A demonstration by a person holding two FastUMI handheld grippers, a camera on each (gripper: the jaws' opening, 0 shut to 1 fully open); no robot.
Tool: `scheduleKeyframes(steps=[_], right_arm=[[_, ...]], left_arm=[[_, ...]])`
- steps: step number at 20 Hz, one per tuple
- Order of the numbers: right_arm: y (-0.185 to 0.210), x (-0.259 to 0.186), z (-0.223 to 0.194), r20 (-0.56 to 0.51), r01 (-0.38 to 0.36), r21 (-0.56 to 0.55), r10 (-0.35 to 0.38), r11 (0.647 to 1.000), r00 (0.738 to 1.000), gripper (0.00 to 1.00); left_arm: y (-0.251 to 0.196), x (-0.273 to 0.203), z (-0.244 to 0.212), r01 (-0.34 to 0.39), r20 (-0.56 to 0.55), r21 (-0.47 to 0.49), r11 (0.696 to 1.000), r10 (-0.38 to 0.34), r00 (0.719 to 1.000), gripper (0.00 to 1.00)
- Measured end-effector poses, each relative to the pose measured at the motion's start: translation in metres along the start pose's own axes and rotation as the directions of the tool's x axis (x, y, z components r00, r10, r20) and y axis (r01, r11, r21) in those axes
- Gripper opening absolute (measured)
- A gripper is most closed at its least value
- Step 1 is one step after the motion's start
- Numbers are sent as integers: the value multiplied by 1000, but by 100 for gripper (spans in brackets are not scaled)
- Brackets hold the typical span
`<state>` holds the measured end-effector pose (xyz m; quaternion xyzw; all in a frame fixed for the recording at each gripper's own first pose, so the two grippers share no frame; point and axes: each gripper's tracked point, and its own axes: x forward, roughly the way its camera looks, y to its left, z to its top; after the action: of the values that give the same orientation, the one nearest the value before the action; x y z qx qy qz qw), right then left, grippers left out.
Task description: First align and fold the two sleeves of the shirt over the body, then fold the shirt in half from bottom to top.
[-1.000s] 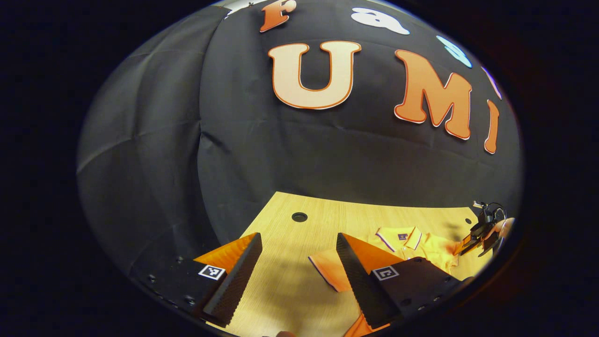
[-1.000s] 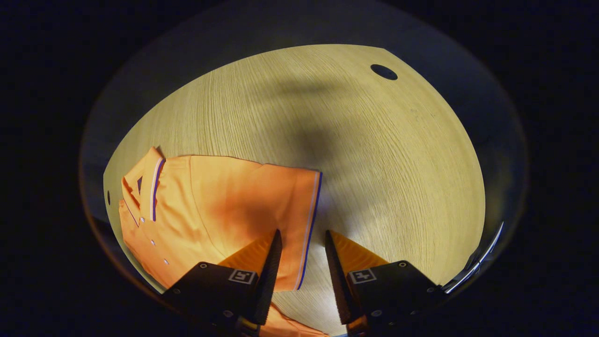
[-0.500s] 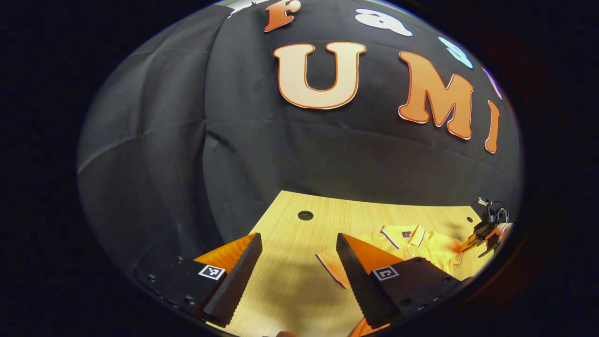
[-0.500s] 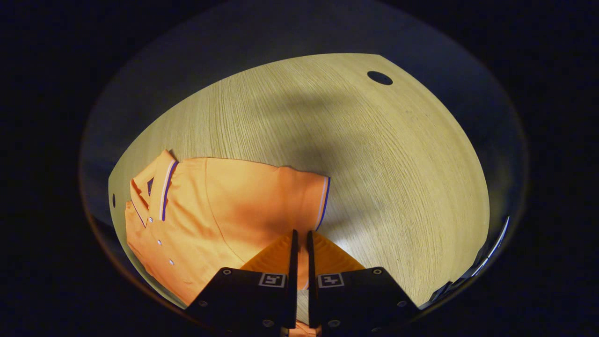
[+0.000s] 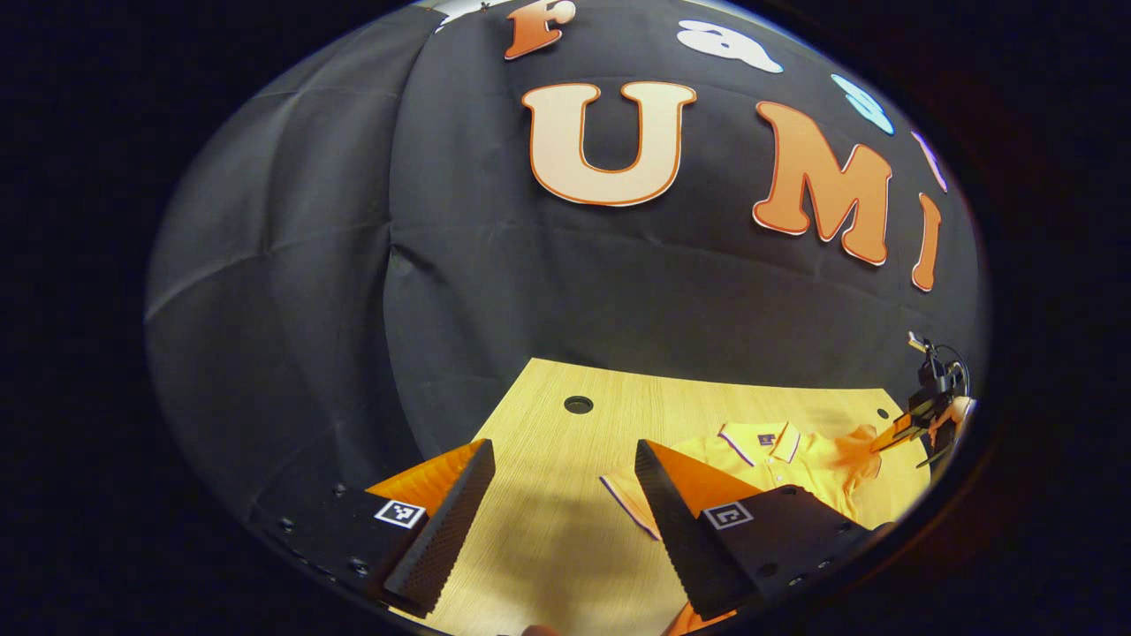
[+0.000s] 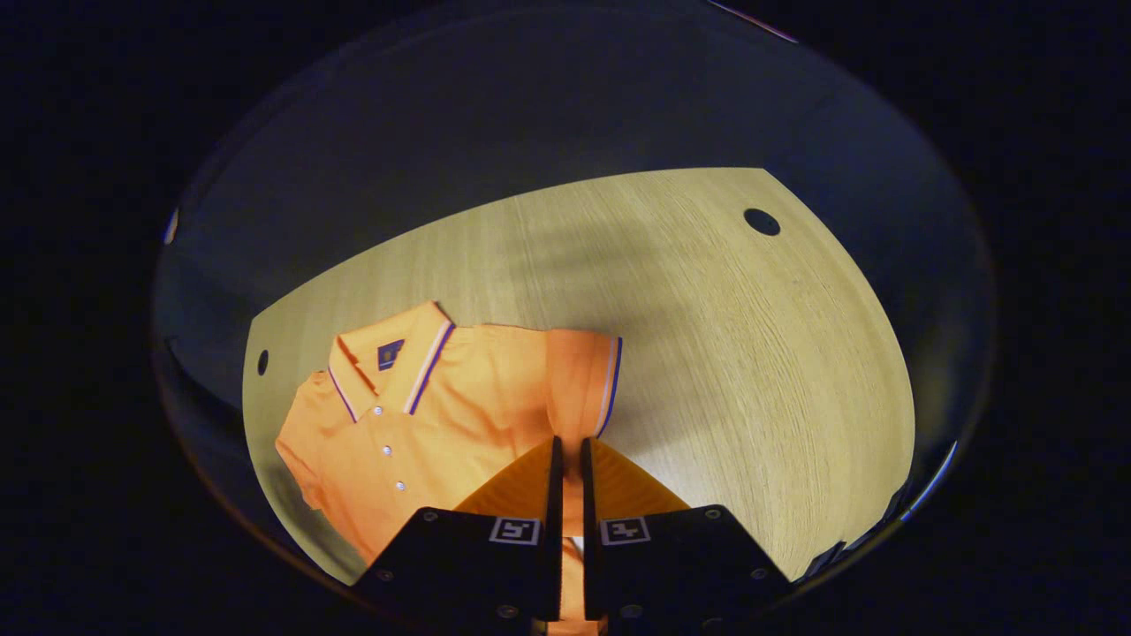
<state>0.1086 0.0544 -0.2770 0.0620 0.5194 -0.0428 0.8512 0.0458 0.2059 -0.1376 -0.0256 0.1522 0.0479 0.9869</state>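
An orange polo shirt (image 6: 442, 415) with striped collar and cuffs lies face up on the wooden table (image 6: 751, 353). My right gripper (image 6: 567, 446) is shut on the shirt's sleeve (image 6: 579, 380), which hangs lifted off the table between the fingers. In the left gripper view the same shirt (image 5: 795, 455) lies to the right, and the right gripper (image 5: 892, 433) shows far off at its edge, holding the raised sleeve. My left gripper (image 5: 565, 459) stands open above bare table, left of the shirt's other sleeve (image 5: 623, 490), with nothing between its fingers.
The table has a round cable hole (image 6: 762, 221) near a far corner and a smaller hole (image 6: 262, 362) beyond the collar. The black booth wall (image 5: 495, 291) stands right behind the table's far edge. Bare wood (image 5: 548, 539) lies to the shirt's left.
My right gripper closed on the sleeve's cuff edge and then lifted it off the table, so the sleeve now stands folded upward. The left gripper barely moved and stayed open.
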Motion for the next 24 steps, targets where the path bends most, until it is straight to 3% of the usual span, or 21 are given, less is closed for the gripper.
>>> scheduleKeyframes(steps=[8,12,17,19,20,22,24], right_arm=[[81,-11,-9,2,-111,-143,112,983,994,11],[116,3,-31,-26,-180,-232,179,956,984,11],[157,-1,-43,-64,-297,-216,290,930,955,15],[159,-2,-43,-58,-296,-223,290,929,955,27],[159,-1,-43,-50,-292,-239,289,926,956,38],[156,-5,-39,-15,-269,-261,275,927,961,77],[156,-10,-34,24,-262,-256,277,931,961,99]], left_arm=[[29,-8,-7,-29,-5,-11,1000,29,1000,98],[39,-9,-14,-40,-19,-15,999,40,999,98],[40,-9,-16,-35,-23,-10,999,35,999,98],[38,-8,-17,-27,-24,-11,1000,27,999,98],[37,-7,-17,-23,-25,-11,1000,22,999,98],[34,-6,-19,-11,-29,-10,1000,11,1000,98],[29,-4,-20,0,-35,-5,1000,0,999,98]])
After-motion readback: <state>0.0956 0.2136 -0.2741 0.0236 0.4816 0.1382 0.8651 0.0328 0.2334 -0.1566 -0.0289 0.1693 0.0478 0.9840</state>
